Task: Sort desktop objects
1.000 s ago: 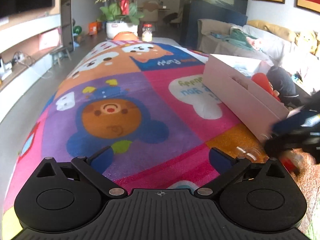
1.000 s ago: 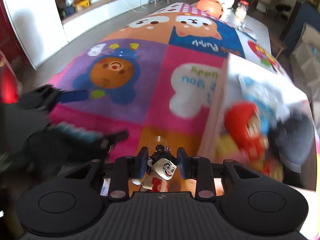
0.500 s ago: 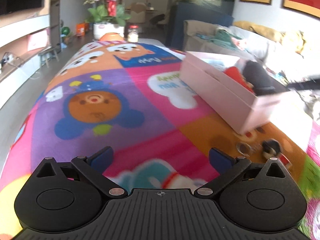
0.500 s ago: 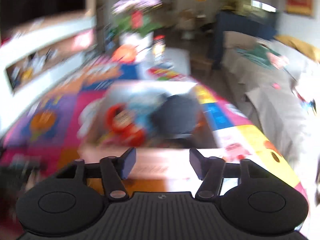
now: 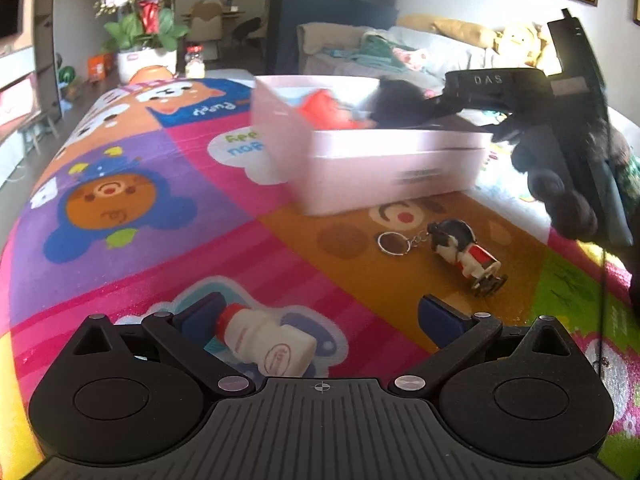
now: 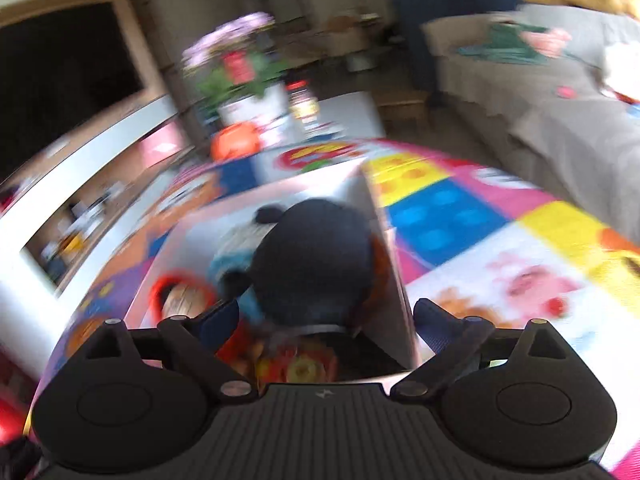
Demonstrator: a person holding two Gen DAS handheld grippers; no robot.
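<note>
With the right gripper (image 6: 326, 318) opening empty above the pink box (image 5: 400, 164), the small bottle (image 5: 266, 344) lying between the wide-open left gripper (image 5: 320, 316) was best centred before closing.

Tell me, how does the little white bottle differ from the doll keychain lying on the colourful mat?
The white bottle has a red cap and lies between the open left gripper's fingers; the doll keychain lies farther off, near the pink box, with no gripper around it. The bottle is plain and smooth; the keychain is a black-haired figure in red and white with a metal ring attached. Both lie on their sides on the mat, outside the box.
</note>
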